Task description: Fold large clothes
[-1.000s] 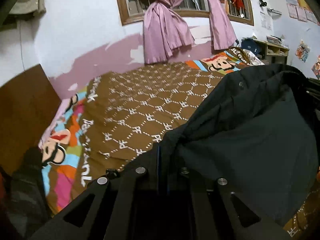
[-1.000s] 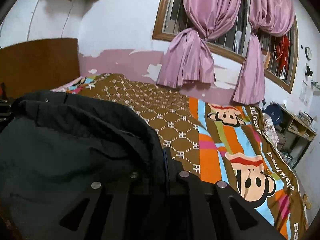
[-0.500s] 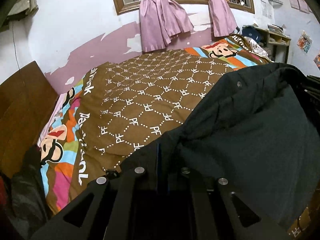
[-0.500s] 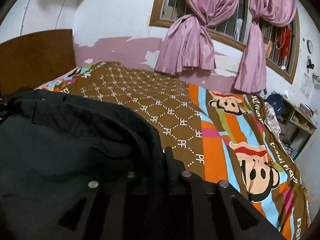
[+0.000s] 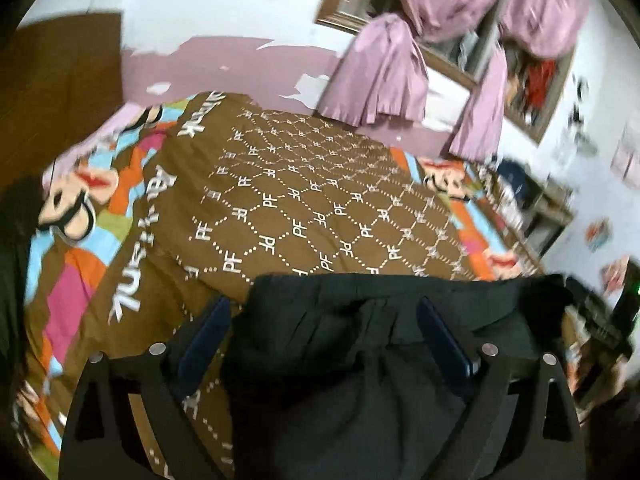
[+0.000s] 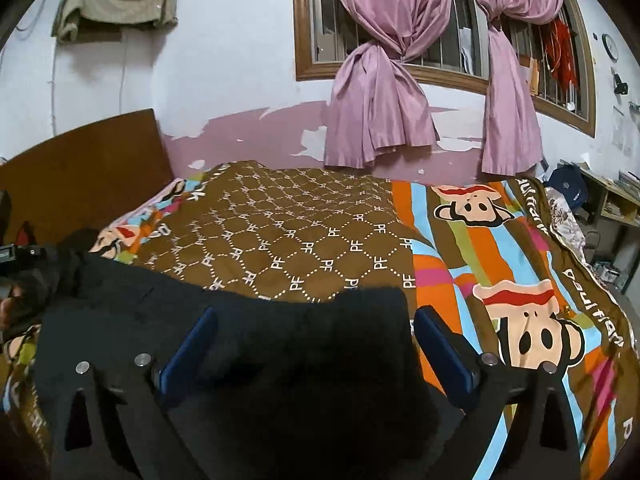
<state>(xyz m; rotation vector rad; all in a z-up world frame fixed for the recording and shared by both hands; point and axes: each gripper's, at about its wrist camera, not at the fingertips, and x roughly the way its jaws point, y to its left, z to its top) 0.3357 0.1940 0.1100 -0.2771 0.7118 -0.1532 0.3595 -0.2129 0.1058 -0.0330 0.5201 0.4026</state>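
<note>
Bedspread (image 6: pixel 304 240) bare beyond garment (image 6: pixel 280 360) edge

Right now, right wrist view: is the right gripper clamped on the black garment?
No: the right gripper is opening, both blue pads clear of the black garment lying between them.

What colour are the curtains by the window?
The curtains are pinkish purple, plain with no pattern. The right wrist view shows them best.

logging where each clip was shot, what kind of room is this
Most likely a home bedroom. A bed covered by a brown and striped cartoon blanket fills the view, with a wooden headboard at one end and tied pink curtains over a barred window.
</note>
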